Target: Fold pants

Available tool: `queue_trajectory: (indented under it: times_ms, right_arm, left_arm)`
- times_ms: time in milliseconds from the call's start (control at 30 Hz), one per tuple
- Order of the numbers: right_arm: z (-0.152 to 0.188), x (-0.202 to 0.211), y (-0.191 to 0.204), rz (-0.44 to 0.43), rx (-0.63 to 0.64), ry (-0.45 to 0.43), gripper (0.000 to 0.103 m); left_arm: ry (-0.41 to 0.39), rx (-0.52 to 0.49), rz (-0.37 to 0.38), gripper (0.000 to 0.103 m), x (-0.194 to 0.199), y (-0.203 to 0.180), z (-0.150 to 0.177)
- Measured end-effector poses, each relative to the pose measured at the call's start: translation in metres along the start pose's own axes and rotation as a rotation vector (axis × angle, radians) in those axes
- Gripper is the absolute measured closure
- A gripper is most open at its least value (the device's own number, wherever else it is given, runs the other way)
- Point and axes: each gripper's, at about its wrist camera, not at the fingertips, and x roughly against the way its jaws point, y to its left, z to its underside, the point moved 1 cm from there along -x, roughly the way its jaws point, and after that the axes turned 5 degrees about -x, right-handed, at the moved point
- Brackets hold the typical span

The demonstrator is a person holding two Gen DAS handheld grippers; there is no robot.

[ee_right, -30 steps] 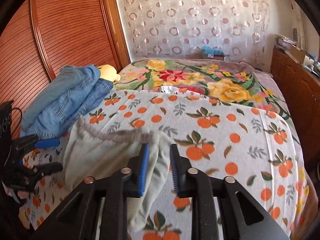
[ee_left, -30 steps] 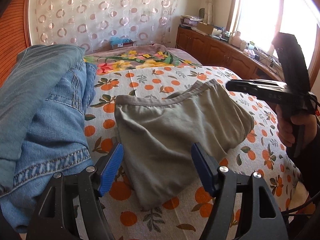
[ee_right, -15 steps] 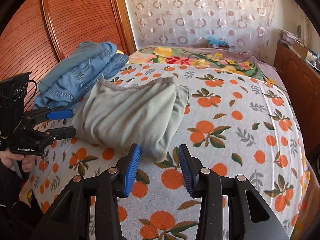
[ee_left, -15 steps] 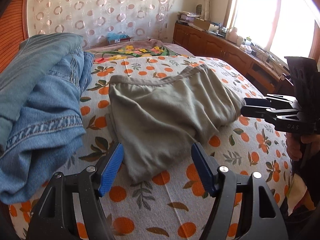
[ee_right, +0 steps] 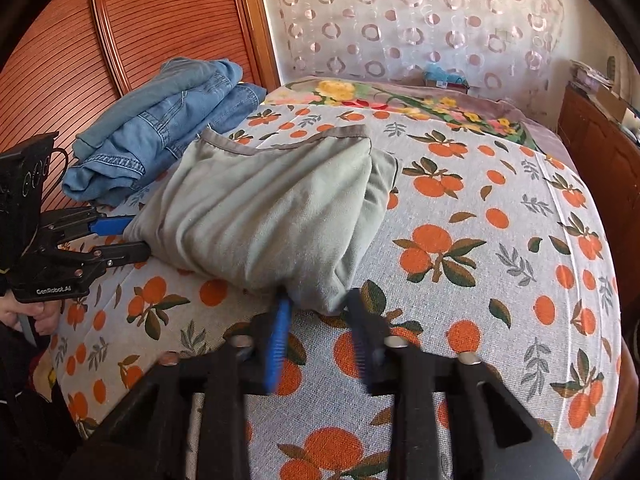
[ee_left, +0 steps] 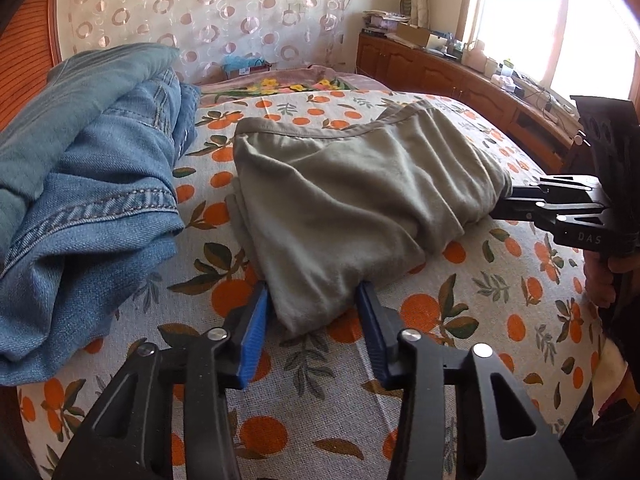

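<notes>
Presently the grey-green pants (ee_left: 352,204) lie folded in a thick bundle on the bed (ee_left: 320,396), on its orange-print cover, with the darker waistband edge at the far side.

1. Left gripper (ee_left: 316,316): the jaws stand apart, one on each side of the near corner of the pants. The fabric corner sits between the blue pads (ee_left: 252,336) and appears to touch or nearly touch both (firm clamping is not evident; a gap remains across the jaws).
2. Right gripper (ee_right: 318,320): the jaws stand apart and straddle another corner of the bundle, at its thick folded end. The cloth hangs into the gap between them. This view is slightly blurred at the pads, so contact cannot be confirmed.
3. In the left wrist view the right gripper reaches the right end of the bundle, its tips hidden behind the cloth. In the right wrist view the left gripper's tips sit against the left end, one above the other.

A pile of blue jeans (ee_left: 88,184) lies on the bed just beside the pants, on the side toward the wooden headboard (ee_right: 120,36). A floral blanket (ee_right: 404,104) covers the far part of the bed.
</notes>
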Motion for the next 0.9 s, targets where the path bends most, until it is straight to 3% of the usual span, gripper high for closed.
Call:
queue_trajectory:
  times_ms: [33,200,267,633,900]
  right_arm:
    - [0.000,0.001,-0.001,0.003,-0.003,-0.008,0.087]
    - [0.001,0.009,-0.001,0.005,-0.016,-0.045,0.091]
    - [0.003,0.013,-0.002,0.007,-0.021,-0.055,0.092]
    - [0.028,0.044,0.014,0.033,-0.021,-0.081,0.094]
    - [0.065,0.080,0.028,0.020,-0.045,-0.087,0.094]
  left_arm:
    - [-0.001,0.000,0.002,0.067,0.000,0.001,-0.001]
    - [-0.013,0.009,0.020,0.087,0.002,0.005,0.000]
    - [-0.030,0.007,0.010,0.091,0.006,0.006,0.001]
    - [-0.073,0.002,0.007,0.092,0.034,0.005,0.017]
    - [-0.080,-0.024,0.028,0.092,0.061,-0.014,0.040]
